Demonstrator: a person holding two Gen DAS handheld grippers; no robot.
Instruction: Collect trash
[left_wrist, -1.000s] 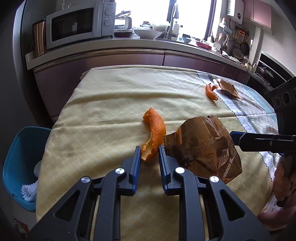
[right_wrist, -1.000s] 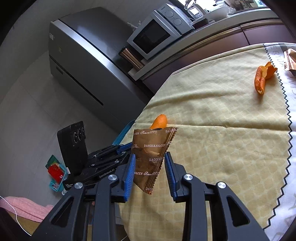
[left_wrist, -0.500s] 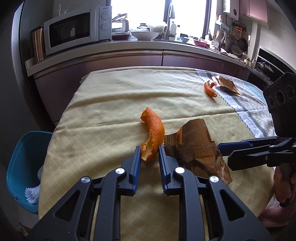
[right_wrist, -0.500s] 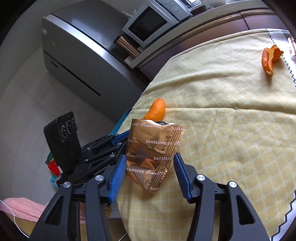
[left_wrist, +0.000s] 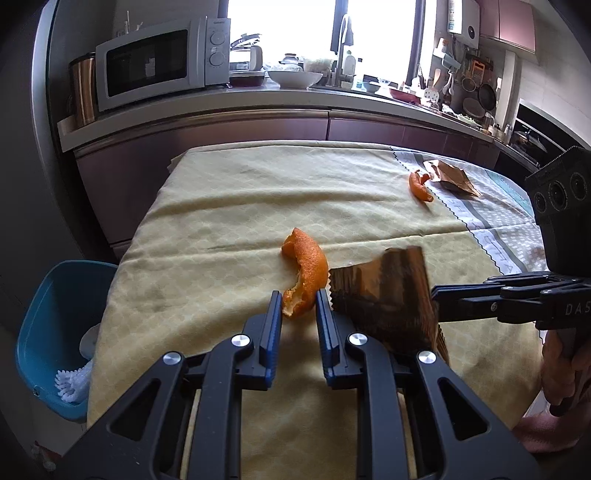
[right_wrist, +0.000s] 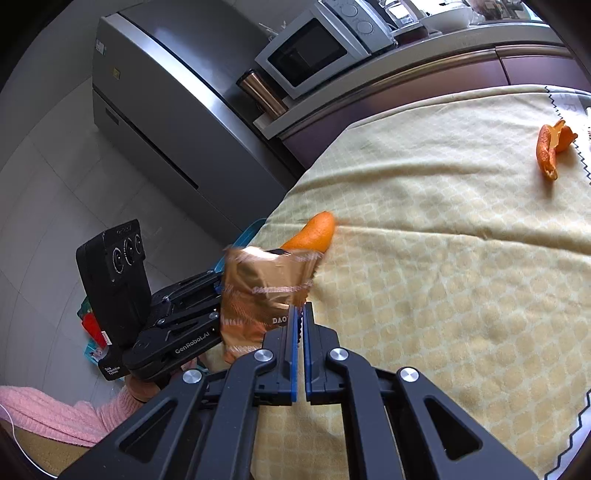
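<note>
My left gripper (left_wrist: 298, 308) is shut on the near end of a curled orange peel (left_wrist: 306, 272) just above the yellow tablecloth (left_wrist: 229, 221). My right gripper (right_wrist: 300, 314) is shut on the edge of a brown foil snack wrapper (right_wrist: 258, 291), which hangs to its left, blurred. The wrapper (left_wrist: 388, 291) also shows in the left wrist view, right of the peel, with the right gripper's fingers (left_wrist: 461, 301) coming in from the right. The peel (right_wrist: 314, 232) pokes out behind the wrapper in the right wrist view.
A second orange peel (left_wrist: 419, 186) and another brown wrapper (left_wrist: 452, 175) lie at the table's far right. A blue bin (left_wrist: 48, 321) holding white trash stands on the floor left of the table. A counter with a microwave (left_wrist: 159, 66) runs behind.
My right gripper, open around the wrapper half a second ago, has shut on its edge. The wrapper has swung. My left gripper still holds the peel in much the same place.
</note>
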